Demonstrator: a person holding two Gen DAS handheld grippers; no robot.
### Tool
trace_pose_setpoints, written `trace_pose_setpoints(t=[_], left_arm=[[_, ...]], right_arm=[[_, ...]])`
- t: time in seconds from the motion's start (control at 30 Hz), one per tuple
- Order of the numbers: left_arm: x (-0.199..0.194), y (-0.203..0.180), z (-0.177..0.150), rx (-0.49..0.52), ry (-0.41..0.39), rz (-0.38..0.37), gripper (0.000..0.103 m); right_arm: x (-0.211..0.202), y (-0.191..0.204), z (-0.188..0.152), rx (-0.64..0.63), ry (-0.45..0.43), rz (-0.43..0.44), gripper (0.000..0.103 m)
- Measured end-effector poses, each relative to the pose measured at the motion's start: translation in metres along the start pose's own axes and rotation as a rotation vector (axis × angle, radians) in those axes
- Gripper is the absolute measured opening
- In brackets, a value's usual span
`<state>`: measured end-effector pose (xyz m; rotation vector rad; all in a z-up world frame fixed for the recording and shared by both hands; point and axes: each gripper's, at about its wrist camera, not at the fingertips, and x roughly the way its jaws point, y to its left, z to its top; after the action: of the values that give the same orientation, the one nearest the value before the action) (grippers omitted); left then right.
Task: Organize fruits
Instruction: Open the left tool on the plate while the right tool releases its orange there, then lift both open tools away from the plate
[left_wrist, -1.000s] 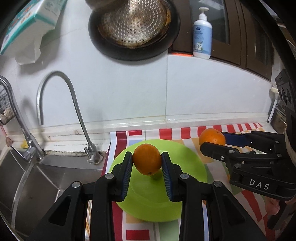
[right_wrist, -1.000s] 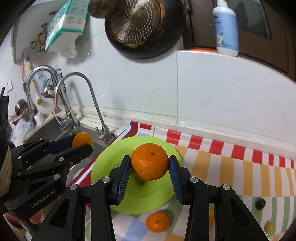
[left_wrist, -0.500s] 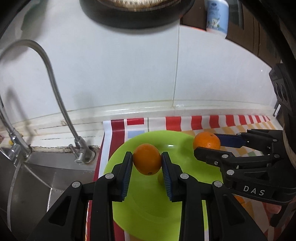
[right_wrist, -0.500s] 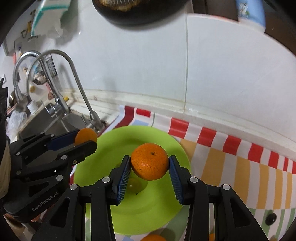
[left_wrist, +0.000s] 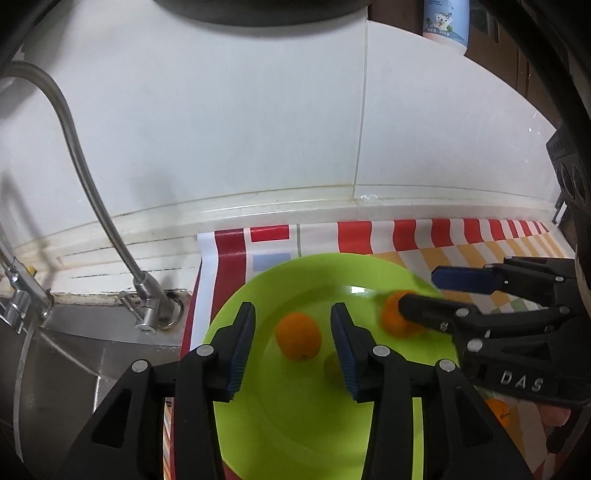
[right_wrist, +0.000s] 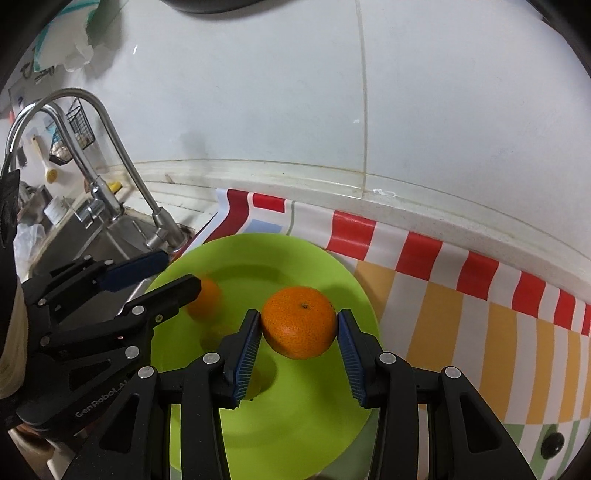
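Left tool (left_wrist: 293, 341) opening, blurred orange (left_wrist: 298, 340) between, right tool (right_wrist: 300, 341) half-hiding another.

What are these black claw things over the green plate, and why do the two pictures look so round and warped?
They are hand-held grippers, not robot arms: a person holds one in each hand. Each carries a wide-angle camera looking along its two fingers, which bends the picture.

The left one's view shows the left gripper opening; its small orange lies loose on the green plate, clear of the pads.

The other view is from the right gripper. Its jaws are starting to open, but the pads still touch the big orange just above the plate.

The plate sits on a striped mat beside a sink with a tap.
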<state>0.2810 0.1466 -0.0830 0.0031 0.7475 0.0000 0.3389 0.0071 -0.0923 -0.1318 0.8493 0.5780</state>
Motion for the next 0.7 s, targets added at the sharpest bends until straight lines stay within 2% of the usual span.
trace_pose_setpoints(t=[0.3,0.37,0.47,0.63,0.7], left_arm=[[-0.053,-0.007,-0.006,-0.035,-0.042,0.031,0.042],[-0.067,-0.011,-0.007,-0.041,-0.061,0.034,0.045],[-0.085,-0.017,-0.010,-0.042,-0.089,0.034,0.050],[-0.118,-0.030,-0.017,-0.030,-0.145,0.040,0.061],[-0.129,-0.036,-0.021,-0.027,-0.164,0.040,0.062]], right_arm=[[-0.048,0.000,-0.010,0.017,-0.098,-0.030,0.044],[-0.061,0.002,-0.013,0.018,-0.124,-0.033,0.044],[-0.083,0.006,-0.021,0.012,-0.158,-0.046,0.051],[-0.118,0.011,-0.035,0.006,-0.207,-0.063,0.051],[-0.132,0.010,-0.042,0.012,-0.223,-0.075,0.056]])
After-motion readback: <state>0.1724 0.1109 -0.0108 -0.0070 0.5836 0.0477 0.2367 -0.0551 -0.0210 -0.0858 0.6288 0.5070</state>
